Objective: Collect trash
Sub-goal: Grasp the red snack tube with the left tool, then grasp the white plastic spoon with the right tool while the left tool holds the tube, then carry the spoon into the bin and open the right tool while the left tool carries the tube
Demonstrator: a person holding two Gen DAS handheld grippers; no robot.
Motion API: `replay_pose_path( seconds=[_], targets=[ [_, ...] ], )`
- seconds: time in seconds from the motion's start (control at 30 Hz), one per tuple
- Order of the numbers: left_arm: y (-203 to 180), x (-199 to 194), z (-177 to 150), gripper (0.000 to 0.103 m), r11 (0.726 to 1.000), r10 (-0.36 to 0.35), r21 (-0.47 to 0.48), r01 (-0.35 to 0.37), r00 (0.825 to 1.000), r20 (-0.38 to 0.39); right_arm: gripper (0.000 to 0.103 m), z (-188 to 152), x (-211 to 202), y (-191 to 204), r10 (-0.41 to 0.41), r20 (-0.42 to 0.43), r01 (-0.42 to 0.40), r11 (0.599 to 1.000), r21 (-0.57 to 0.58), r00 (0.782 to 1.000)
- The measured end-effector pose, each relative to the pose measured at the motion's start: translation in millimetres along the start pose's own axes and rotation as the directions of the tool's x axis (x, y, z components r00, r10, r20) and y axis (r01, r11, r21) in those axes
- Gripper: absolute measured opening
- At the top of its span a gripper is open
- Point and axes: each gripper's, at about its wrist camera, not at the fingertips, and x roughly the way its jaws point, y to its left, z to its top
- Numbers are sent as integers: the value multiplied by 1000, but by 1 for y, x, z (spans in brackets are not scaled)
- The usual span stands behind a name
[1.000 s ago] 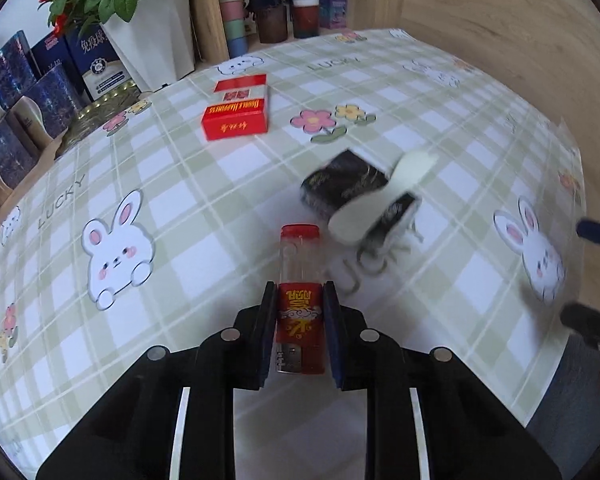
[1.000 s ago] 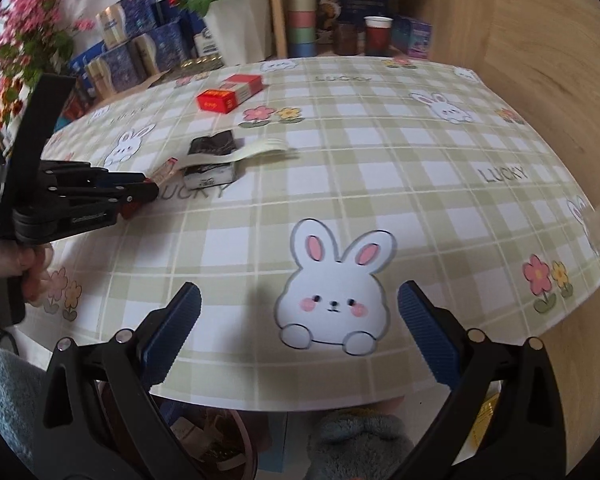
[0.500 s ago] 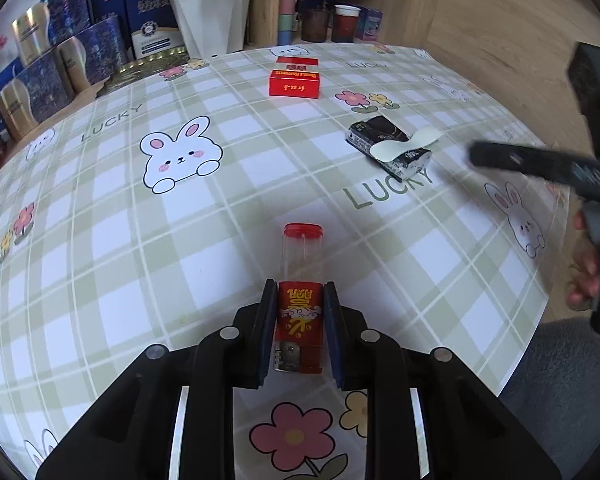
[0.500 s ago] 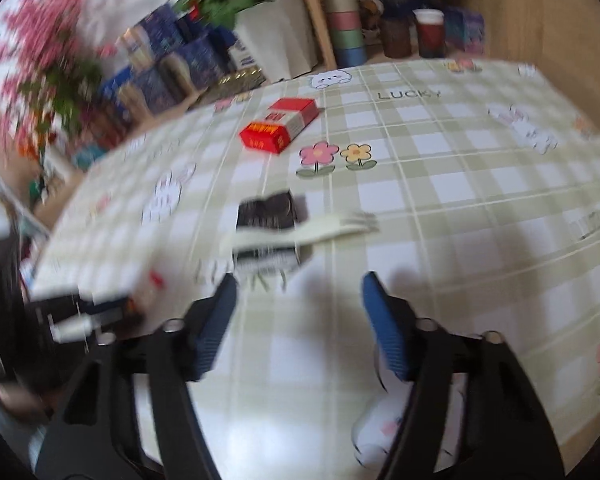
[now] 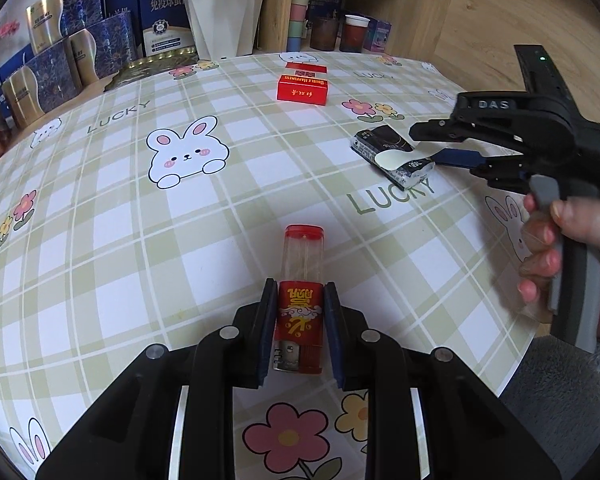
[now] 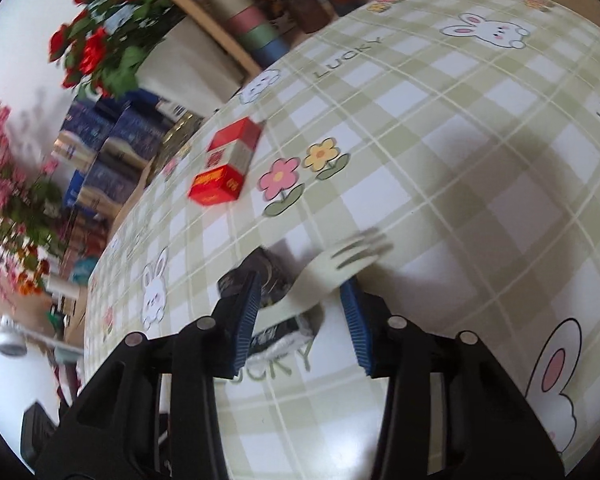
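My left gripper (image 5: 299, 304) is shut on a red lighter (image 5: 301, 300) with a clear body, held over the near part of the table. A white plastic fork (image 6: 332, 276) lies across a black tissue pack (image 6: 266, 292); both also show in the left wrist view, the fork (image 5: 394, 159) and the pack (image 5: 392, 154). My right gripper (image 6: 302, 300) is open, its fingers either side of the fork and pack; it shows from the side in the left wrist view (image 5: 428, 144). A red cigarette box (image 5: 302, 88) lies further back.
The round table wears a green checked cloth (image 5: 180, 220) with rabbits and flowers. At the back stand a white flower pot (image 5: 220, 12), blue gift boxes (image 5: 80, 40), stacked cups (image 5: 300, 8) and a red cup (image 5: 354, 32). The table edge (image 5: 516, 360) is near right.
My left gripper drew back with the lighter. My right gripper swung in from the near edge and closed partway around the fork and tissue pack.
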Motion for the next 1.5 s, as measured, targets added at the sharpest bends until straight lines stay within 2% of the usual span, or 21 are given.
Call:
replay_pose_path(
  seconds=[0.03, 0.07, 0.13, 0.27, 0.4, 0.53, 0.63, 0.83, 1.0, 1.1, 1.2, 1.33, 1.5],
  targets=[
    [0, 0, 0, 23, 1000, 0, 0, 0, 1000, 0, 22, 1, 2, -2, -3, 0, 2, 1000, 14, 1000],
    [-1, 0, 0, 23, 1000, 1, 0, -1, 1000, 1, 16, 1, 2, -7, -4, 2, 4, 999, 45, 1000],
    [-1, 0, -1, 23, 1000, 4, 5, -4, 1000, 4, 13, -1, -2, -16, 22, 28, -24, 995, 101, 999],
    [-1, 0, -1, 23, 1000, 4, 3, -4, 1000, 8, 7, -2, -15, -14, 66, 59, -70, 995, 64, 996],
    [0, 0, 0, 23, 1000, 1, -4, -1, 1000, 10, 7, -3, -37, -4, 122, 101, -121, 993, -18, 987],
    [-5, 1, 0, 23, 999, 33, 16, -33, 999, 11, 7, -4, -54, 7, 120, 118, -109, 990, -94, 986],
    [-10, -1, -2, 22, 998, 58, 26, -59, 998, 10, 7, -9, -72, 5, 141, 132, -131, 988, -82, 981],
    [-8, -10, -10, 22, 998, 60, 23, -59, 998, -21, 7, -45, -105, -4, 158, 126, -142, 982, -123, 979],
    [-2, -38, -22, 22, 999, 41, -24, -40, 999, 1, 7, -81, -133, -20, 162, 134, -143, 980, -141, 978],
    [-2, -59, -31, 22, 998, 26, -53, -25, 999, 31, 7, -103, -143, -30, 161, 106, -144, 978, -153, 981],
    [-3, -90, -46, 22, 995, 2, -98, 5, 997, 77, 7, -128, -151, -32, 170, 59, -153, 963, -221, 984],
    [-6, -118, -67, 22, 988, -12, -154, 29, 993, 113, 7, -161, -154, -25, 135, -20, -133, 926, -352, 991],
    [-15, -140, -92, 22, 987, -20, -158, 41, 991, 134, 7, -205, -144, -15, 84, -139, -140, 873, -467, 987]
  ],
)
